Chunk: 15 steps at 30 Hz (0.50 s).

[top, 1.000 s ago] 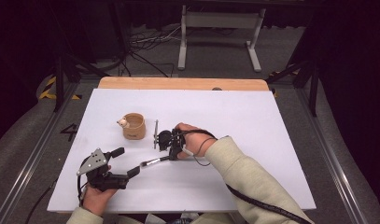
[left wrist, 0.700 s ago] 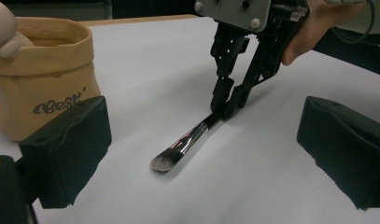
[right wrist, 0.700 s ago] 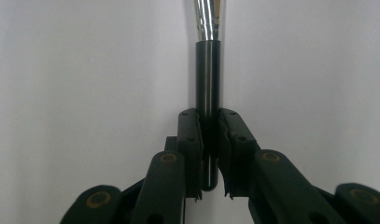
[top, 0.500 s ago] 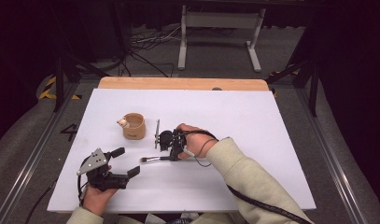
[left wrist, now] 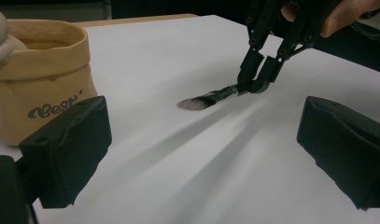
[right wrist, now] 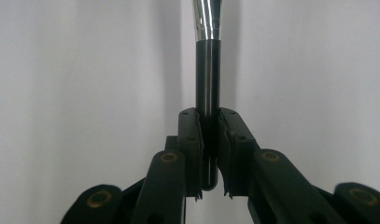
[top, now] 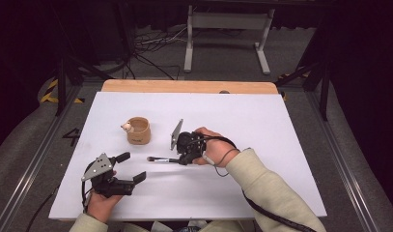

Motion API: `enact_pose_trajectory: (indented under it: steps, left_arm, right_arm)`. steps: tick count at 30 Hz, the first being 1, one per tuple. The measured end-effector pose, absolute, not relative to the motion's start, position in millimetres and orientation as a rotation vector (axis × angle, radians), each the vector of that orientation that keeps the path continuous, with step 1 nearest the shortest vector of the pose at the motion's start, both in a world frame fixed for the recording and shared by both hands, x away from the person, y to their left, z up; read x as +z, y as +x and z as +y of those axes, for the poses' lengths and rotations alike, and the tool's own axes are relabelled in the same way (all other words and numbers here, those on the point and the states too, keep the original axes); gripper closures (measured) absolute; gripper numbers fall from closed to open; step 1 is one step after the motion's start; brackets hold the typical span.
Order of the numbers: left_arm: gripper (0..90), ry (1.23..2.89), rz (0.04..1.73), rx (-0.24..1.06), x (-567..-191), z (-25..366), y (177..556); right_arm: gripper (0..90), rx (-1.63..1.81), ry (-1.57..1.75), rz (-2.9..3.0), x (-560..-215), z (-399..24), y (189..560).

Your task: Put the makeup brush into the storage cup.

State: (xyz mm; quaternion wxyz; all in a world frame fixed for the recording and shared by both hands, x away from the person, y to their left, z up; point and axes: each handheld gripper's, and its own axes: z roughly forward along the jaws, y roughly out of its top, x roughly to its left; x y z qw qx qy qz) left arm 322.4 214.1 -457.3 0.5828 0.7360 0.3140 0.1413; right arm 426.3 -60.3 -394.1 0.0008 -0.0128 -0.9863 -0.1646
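Nearer the person than the cup (top: pixel 138 130) and to its left, the left gripper (top: pixel 128 168) waits with jaws spread, empty. Right of the cup, the right gripper (top: pixel 183 160) clamps the brush (top: pixel 161 159) by its handle, bristles pointing cupward, probably to drop it in.

Both grippers are black: the left gripper (top: pixel 132 168) carries a grey 3-cornered plate (top: pixel 97 166) dotted with small holes on top, and its 2 jaws end in thick, blocky, matte pads (left wrist: pixel 68 151) with rounded edges. The right gripper (top: pixel 184 155) is built from slim linked bars joined by brass-coloured pivot pins (right wrist: pixel 169 157), with small screws in its narrow fingertips (right wrist: pixel 189 140), and a thin black cable (top: pixel 276 216) trails from it along the forearm. The person wears long, loose, pale beige sleeves (top: pixel 266 188) reaching the wrists
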Motion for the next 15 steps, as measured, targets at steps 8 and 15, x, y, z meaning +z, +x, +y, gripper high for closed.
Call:
enact_pose_trajectory:
  steps: [8, 15]
  left_arm:
    - [3.4, 1.719, 0.722, 0.333, -456, 211, 324]
    - [3.5, 1.714, 0.717, 0.319, -456, 209, 326]
  right_arm:
    - [80.5, -0.808, -0.113, -3.08, -379, -88, 411]
    - [80.5, -1.016, -0.205, -3.034, -377, -109, 396]
